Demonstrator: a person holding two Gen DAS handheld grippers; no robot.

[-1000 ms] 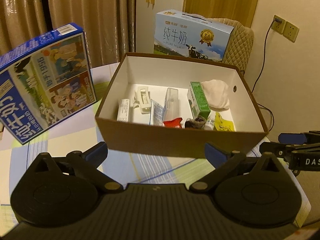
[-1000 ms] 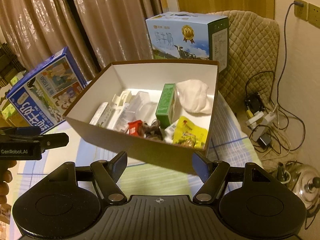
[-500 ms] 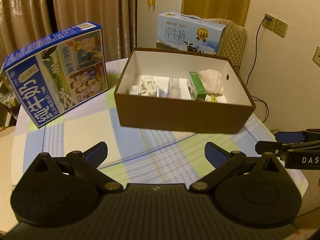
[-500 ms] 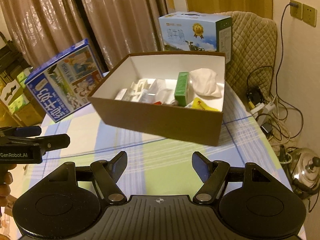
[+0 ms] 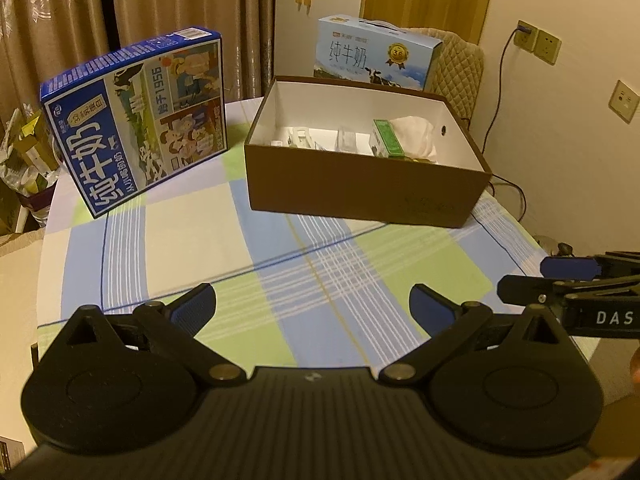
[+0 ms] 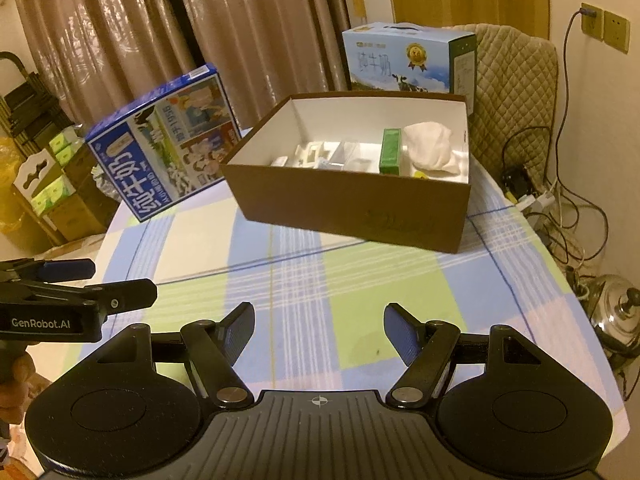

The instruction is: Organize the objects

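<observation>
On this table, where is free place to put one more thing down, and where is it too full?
The checked tablecloth is bare from the brown box to both grippers, the widest free patch. A narrower bare strip lies in front of the tilted blue milk carton. Inside the brown box it is crowded: a green packet, a white cloth and small white items fill the floor.

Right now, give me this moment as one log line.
left gripper: open, empty | right gripper: open, empty | brown box: on table, holds items | tablecloth: bare in front
</observation>
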